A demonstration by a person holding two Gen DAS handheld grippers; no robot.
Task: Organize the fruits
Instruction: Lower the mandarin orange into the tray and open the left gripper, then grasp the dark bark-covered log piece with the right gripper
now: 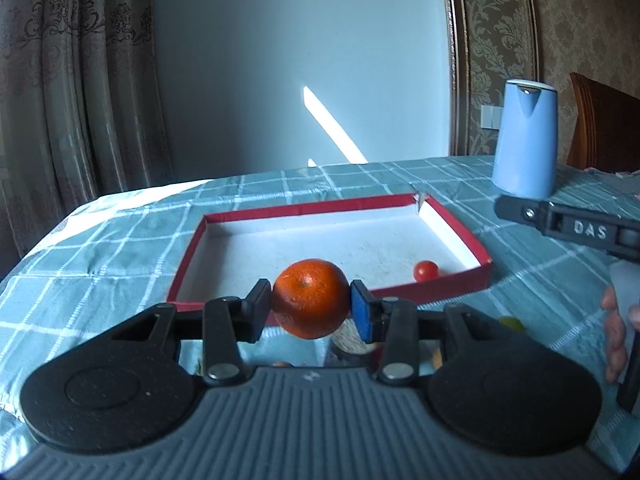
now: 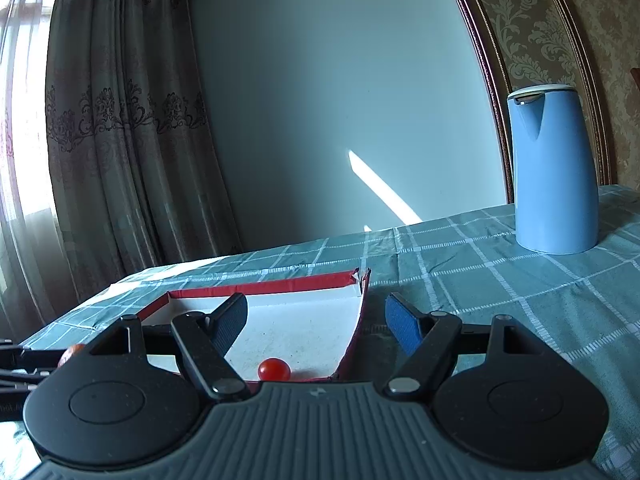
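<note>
Table [image 1: 120, 248] covered by teal cloth with white grid lines; cloth creased along fold lines. Far edge meets a pale wall at 12 o'clock.

Resting directly on cloth:
- Shallow red-walled tray [image 1: 460, 224], white inside, near table centre. Far right corner of its wall is torn open. Same tray in right wrist view [image 2: 280, 286].
- Blue kettle [image 1: 526, 140], upright, white lid, at about 2 o'clock from the tray, well apart from it; in right wrist view [image 2: 554, 172] it stands at 2 o'clock.
- Small yellow-green item [image 1: 512, 323] at 5 o'clock off the tray's near right corner; too blurred to identify.
</note>
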